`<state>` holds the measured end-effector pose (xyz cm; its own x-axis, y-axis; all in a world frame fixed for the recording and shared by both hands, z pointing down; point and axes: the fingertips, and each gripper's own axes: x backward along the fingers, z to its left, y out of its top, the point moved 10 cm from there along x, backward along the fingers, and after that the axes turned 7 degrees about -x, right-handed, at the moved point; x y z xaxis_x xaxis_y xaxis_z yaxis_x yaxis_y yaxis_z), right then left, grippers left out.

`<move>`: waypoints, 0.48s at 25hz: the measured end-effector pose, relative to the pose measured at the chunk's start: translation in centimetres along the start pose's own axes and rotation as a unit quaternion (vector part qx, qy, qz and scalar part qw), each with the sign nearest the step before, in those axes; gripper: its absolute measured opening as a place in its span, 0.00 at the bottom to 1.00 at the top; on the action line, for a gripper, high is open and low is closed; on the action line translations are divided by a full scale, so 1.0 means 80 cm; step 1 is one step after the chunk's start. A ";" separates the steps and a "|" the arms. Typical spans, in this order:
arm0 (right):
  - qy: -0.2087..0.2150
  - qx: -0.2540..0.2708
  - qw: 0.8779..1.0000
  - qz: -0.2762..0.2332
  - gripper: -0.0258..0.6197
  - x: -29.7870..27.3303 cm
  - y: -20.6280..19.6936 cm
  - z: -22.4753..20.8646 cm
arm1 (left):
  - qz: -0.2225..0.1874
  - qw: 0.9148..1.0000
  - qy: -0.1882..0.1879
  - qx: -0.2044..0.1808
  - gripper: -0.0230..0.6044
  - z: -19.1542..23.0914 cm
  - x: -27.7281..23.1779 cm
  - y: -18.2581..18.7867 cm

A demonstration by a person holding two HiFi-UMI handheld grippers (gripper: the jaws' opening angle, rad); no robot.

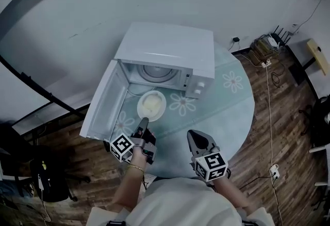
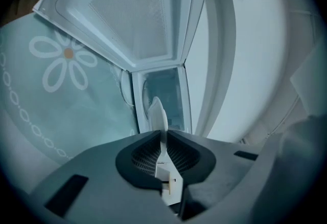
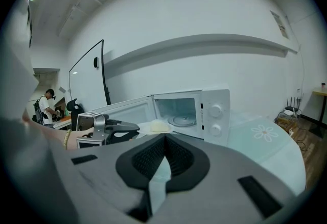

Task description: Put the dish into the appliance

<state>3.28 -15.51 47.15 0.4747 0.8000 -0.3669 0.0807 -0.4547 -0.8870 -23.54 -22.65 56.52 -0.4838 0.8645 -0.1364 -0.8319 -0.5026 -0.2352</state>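
A white microwave [image 1: 170, 49] stands on the round table with its door [image 1: 105, 103] swung open to the left. A white plate [image 1: 151, 103] of pale food hangs just in front of the open cavity. My left gripper [image 1: 144, 123] is shut on the plate's near rim. The left gripper view shows that rim [image 2: 157, 113] edge-on between the pads, with the door [image 2: 133, 13] above. My right gripper [image 1: 195, 139] hovers over the table's front, shut and holding nothing. The right gripper view shows the microwave [image 3: 204, 110], the plate [image 3: 159, 126] and the left gripper [image 3: 127, 128].
A glass turntable [image 1: 154, 71] lies inside the cavity. The teal flowered tablecloth [image 1: 232, 96] covers the table, whose edge curves round at the right. Cables and a power strip [image 1: 265, 49] lie on the wooden floor. A person [image 3: 48, 103] stands far off to the left.
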 end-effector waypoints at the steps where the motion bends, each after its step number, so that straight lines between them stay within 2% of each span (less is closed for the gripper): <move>1: -0.004 -0.002 1.000 0.000 0.05 -0.003 0.001 -0.003 | 0.001 1.000 0.001 -0.001 0.10 0.003 -0.010 0.004; 12: -0.036 -0.020 0.999 0.007 0.05 -0.023 0.006 -0.034 | -0.010 1.000 0.001 0.024 0.10 0.027 -0.102 0.032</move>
<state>4.82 -18.22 48.14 0.4125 0.8187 -0.3994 0.1098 -0.4799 -0.8704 -22.33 -31.01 59.11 -0.4662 0.8744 -0.1345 -0.8535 -0.4846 -0.1916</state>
